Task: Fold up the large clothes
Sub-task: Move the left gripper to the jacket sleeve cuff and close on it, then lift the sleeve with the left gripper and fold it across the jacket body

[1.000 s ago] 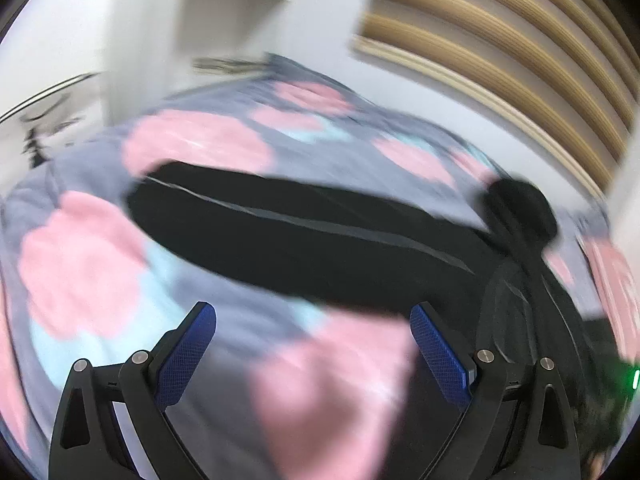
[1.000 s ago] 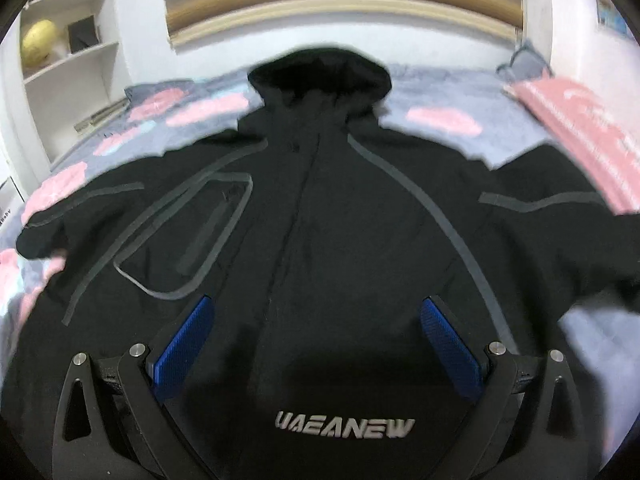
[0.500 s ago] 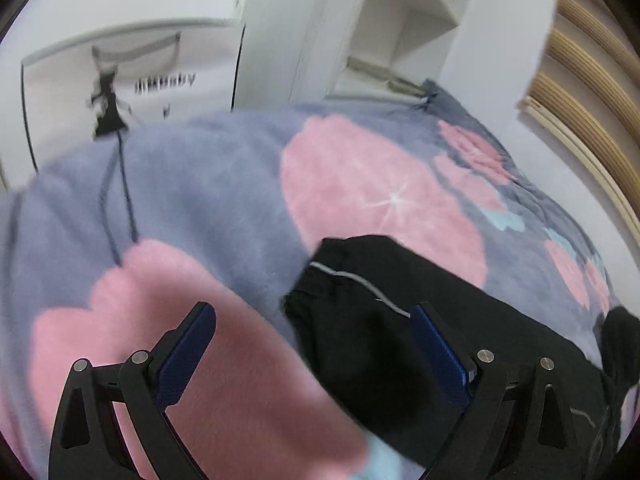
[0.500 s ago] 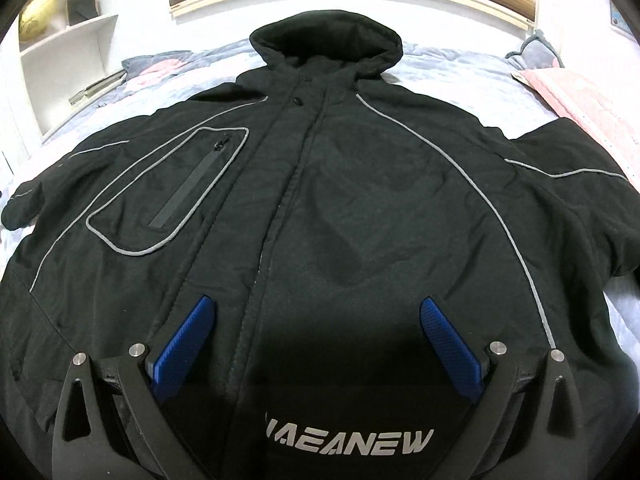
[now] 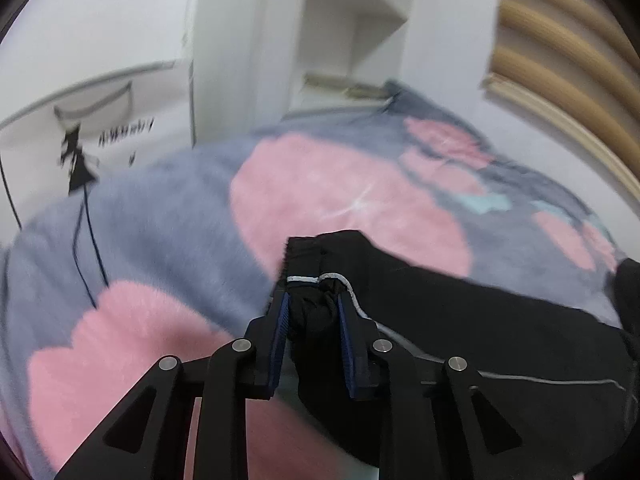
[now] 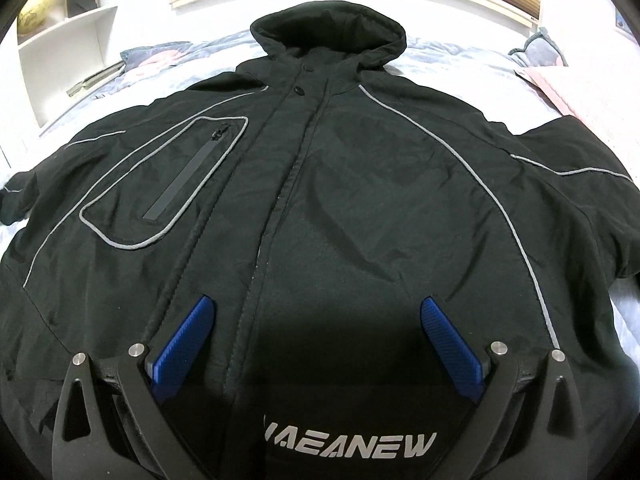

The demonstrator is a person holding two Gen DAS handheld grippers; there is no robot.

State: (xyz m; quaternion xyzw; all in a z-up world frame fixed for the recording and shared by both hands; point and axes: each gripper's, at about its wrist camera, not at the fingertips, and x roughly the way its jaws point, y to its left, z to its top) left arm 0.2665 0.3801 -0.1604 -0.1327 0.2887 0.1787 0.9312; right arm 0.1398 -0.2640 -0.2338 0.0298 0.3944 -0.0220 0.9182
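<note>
The black jacket (image 6: 320, 200), a smooth shell with grey piping, lies flat, front up, on the fuzzy pink-and-grey blanket (image 5: 168, 232). The left gripper (image 5: 312, 308) is clamped on its bunched sleeve cuff (image 5: 316, 280). Only the right view shows the hood (image 6: 332, 28); the right gripper (image 6: 316, 328) hovers spread above the hem.

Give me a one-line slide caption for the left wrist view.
Left gripper shut on the black jacket's sleeve cuff, over the pink-and-grey blanket.

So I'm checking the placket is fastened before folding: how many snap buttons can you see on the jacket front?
2, both on the jacket placket below the hood: one upper snap button, one lower snap button. Others may be hidden further down.
</note>
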